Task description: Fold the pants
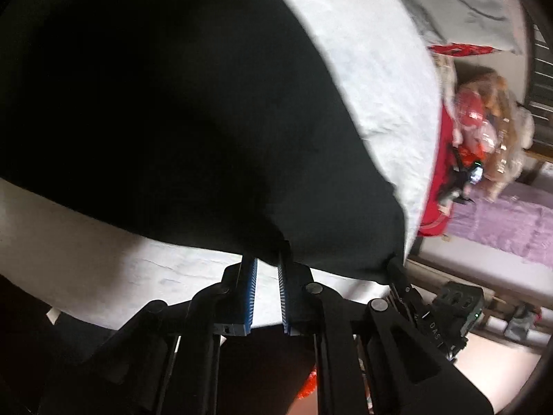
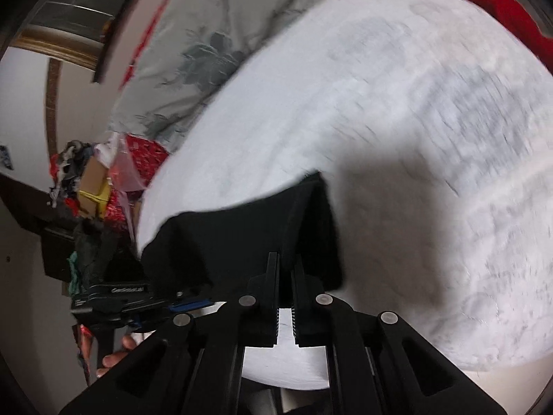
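Observation:
Black pants (image 1: pixel 172 121) lie spread on a white bed sheet (image 1: pixel 380 69) and fill most of the left wrist view. My left gripper (image 1: pixel 268 259) is shut on their near edge, and its blue pads (image 1: pixel 250 276) run under the cloth. Further right along that edge, my right gripper (image 1: pixel 395 266) pinches the corner. In the right wrist view the pants (image 2: pixel 224 238) end in a raised corner, and my right gripper (image 2: pixel 285 259) is shut on it. Both sets of fingertips are hidden by the fabric. A hand (image 2: pixel 117 352) shows at the lower left.
The white sheet (image 2: pixel 380 103) stretches far and right. A grey floral quilt (image 2: pixel 200 52) lies at the bed's head. Off the bed's side are a red cloth (image 1: pixel 439 173), a heap of bags and toys (image 1: pixel 484 131) and a purple blanket (image 1: pixel 511 221).

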